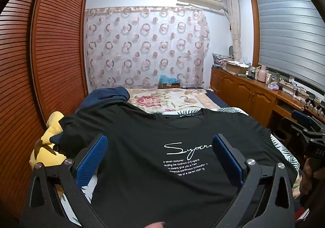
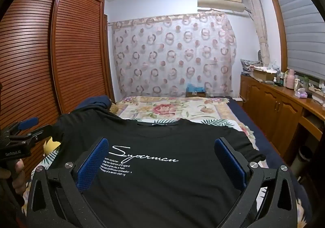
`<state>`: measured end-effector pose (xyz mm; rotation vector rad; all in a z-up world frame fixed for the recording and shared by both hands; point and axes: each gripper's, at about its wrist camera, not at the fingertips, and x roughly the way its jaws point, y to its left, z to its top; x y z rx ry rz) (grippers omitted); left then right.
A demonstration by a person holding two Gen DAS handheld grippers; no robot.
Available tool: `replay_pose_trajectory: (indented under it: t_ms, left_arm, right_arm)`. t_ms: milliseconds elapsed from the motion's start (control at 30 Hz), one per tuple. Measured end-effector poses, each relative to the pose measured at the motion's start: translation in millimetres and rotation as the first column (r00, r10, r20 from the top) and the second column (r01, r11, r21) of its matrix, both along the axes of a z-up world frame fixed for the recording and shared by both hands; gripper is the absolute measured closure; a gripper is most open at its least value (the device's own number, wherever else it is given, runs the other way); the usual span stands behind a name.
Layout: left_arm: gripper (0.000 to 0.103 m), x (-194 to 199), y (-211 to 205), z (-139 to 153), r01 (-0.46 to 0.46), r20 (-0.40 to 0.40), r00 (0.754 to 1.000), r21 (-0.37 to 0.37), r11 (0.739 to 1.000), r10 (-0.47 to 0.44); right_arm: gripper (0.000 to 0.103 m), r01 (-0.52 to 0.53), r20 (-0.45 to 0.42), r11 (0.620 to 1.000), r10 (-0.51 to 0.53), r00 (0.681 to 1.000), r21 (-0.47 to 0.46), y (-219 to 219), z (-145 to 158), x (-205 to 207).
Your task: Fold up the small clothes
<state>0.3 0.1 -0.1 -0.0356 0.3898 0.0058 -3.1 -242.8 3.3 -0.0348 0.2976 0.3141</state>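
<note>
A black T-shirt (image 1: 142, 132) (image 2: 162, 187) with white script print lies spread flat, front up, on the bed, its collar pointing away from me. My left gripper (image 1: 160, 140) hovers over the shirt's lower middle, its blue pads (image 1: 91, 159) wide apart with nothing gripped. My right gripper (image 2: 161, 142) stands open in the same way just above the chest print. Each gripper also shows at the edge of the other's view: the right gripper (image 1: 302, 126) at the shirt's right side and the left gripper (image 2: 24, 128) at its left sleeve.
A yellow plush toy (image 1: 46, 146) lies by the shirt's left sleeve. Beyond the collar lie a floral blanket (image 1: 172, 100) and a navy cloth (image 1: 105, 96). A louvred wardrobe (image 1: 50, 55) lines the left, a wooden cabinet (image 1: 243, 91) the right. A hand (image 2: 16, 175) holds the left gripper's handle.
</note>
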Motion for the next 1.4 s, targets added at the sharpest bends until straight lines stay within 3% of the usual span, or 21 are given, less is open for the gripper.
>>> replay_pose_trajectory:
  t_ms: [1400]
  left_arm:
    - [0.000,-0.4,0.2,0.2,-0.003,0.007,1.000,0.010,1.000,0.003]
  right_arm:
    - [0.000,0.004,0.000,1.000,-0.004,1.000,0.013,0.0,0.7,-3.5]
